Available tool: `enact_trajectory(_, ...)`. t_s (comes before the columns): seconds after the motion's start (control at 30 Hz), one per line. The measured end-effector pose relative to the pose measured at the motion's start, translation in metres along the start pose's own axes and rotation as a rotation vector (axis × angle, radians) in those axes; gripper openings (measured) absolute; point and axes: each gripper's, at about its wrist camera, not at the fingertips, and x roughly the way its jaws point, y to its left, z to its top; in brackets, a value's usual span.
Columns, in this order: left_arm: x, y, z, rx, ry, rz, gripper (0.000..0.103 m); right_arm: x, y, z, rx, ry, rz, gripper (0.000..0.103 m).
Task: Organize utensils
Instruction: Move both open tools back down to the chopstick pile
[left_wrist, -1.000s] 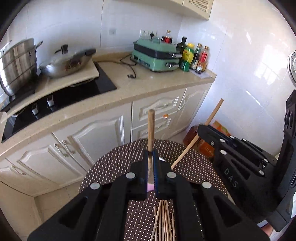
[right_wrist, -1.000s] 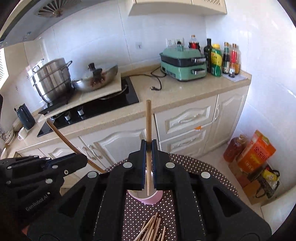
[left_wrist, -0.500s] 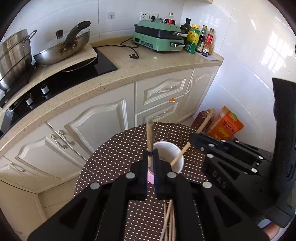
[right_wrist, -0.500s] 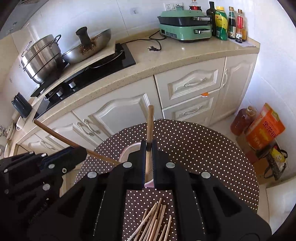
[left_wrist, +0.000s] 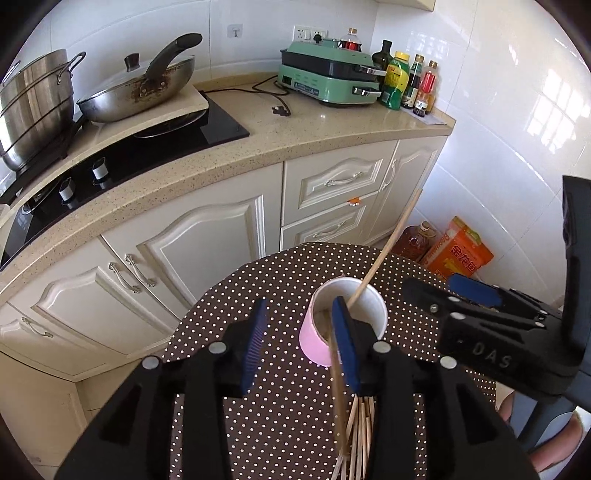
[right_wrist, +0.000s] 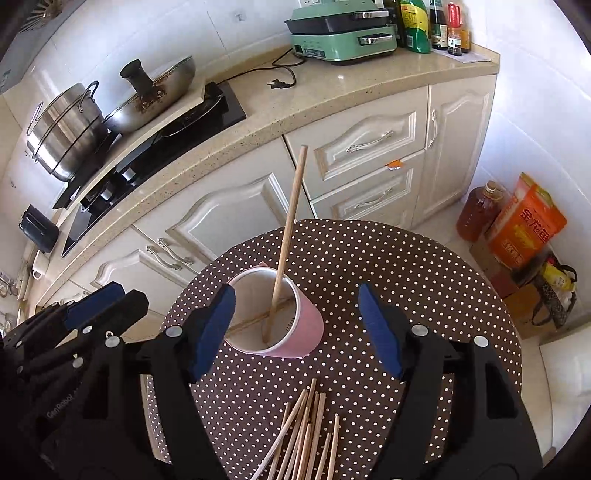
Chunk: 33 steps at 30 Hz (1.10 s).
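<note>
both claws open: left gripper (left_wrist: 299, 332) and right gripper (right_wrist: 295, 328), jaws parting, grip nothing. chopsticks (right_wrist: 284, 236) stand in the pink cup (right_wrist: 306, 325) mid-table (right_wrist: 424, 266).

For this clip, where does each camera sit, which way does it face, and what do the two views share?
Left wrist: on the left gripper, looking steeply down past its opening jaws at the pink cup; the right gripper shows at the right edge.
Right wrist: on the right gripper, angled down at the cup, jaws opening; the left gripper shows lower left.
Shared: cup, polka-dot table, loose chopsticks, kitchen counter.
</note>
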Motion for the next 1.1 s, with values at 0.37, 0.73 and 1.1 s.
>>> enact_trajectory(0.37,-0.011,0.005,-0.008,-0.015,-0.019,0.004,0.046,-0.015,0.0,-0.003,-0.012,-0.007,-0.016,0.069)
enact_trajectory(0.73,-0.044,0.011,-0.023,-0.032,-0.063,-0.006,0.052,-0.042,0.002,-0.016,-0.03,-0.028,-0.007,0.069)
enact_trajectory(1.1,-0.075,0.02,-0.053,-0.049,-0.094,-0.018,0.055,-0.056,-0.007,-0.046,-0.019,-0.004,-0.029,0.072)
